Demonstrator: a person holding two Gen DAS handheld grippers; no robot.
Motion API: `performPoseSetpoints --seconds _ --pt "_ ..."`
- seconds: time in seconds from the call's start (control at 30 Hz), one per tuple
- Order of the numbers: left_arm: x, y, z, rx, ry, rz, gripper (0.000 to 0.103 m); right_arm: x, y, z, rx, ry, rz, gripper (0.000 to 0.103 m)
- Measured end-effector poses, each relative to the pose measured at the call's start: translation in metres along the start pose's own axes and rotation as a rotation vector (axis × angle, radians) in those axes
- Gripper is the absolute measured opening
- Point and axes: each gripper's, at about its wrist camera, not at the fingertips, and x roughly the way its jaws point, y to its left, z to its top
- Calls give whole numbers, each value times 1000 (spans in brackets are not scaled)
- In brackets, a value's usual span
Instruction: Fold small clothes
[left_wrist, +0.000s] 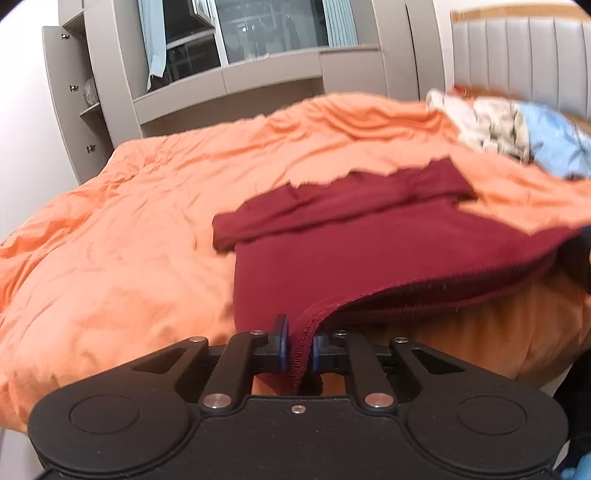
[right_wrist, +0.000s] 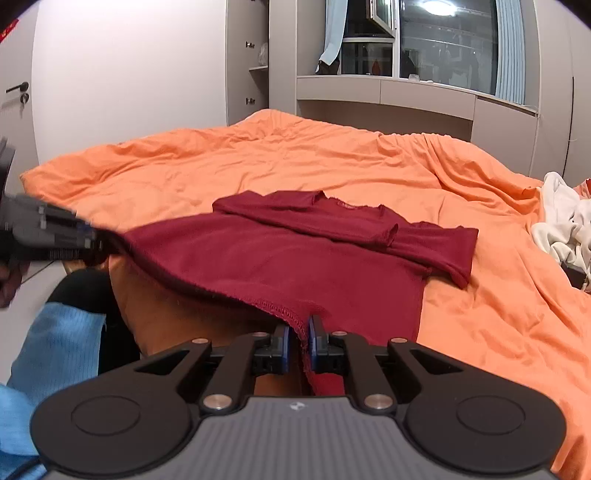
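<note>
Spreading across the bedroom, a bed under an orange duvet carries a dark red T-shirt.

Grey built-in cupboards and a dark window stand behind the bed, and a heap of pale clothes lies at its right edge. The T-shirt lies near the bed's front, sleeves folded in; the left claw and right claw are each clenched on its stitched hem.

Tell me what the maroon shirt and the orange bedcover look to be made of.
Maroon shirt: likely a soft matte cotton-type knit; its overlock-stitched hem drapes limply between the two grips. Orange bedcover: seemingly a thin woven cotton-like sheet, matte, with fine creases all over. Exact fibres cannot be told.
</note>
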Motion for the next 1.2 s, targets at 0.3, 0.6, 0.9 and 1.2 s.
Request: performPoseSetpoints --seconds 0.3,0.6,0.9,1.2 --pt "7 7 31 -64 -57 -31 5 13 31 -36 -141 52 -95 62" --pt "-6 8 39 -78 -142 -21 4 7 36 -50 -179 -16 -317 8" --pt "-48 13 23 -184 -217 -11 3 -49 38 -30 -150 -200 -387 5" --pt "-55 24 58 -147 -204 -67 3 -52 14 22 -135 -204 -335 6"
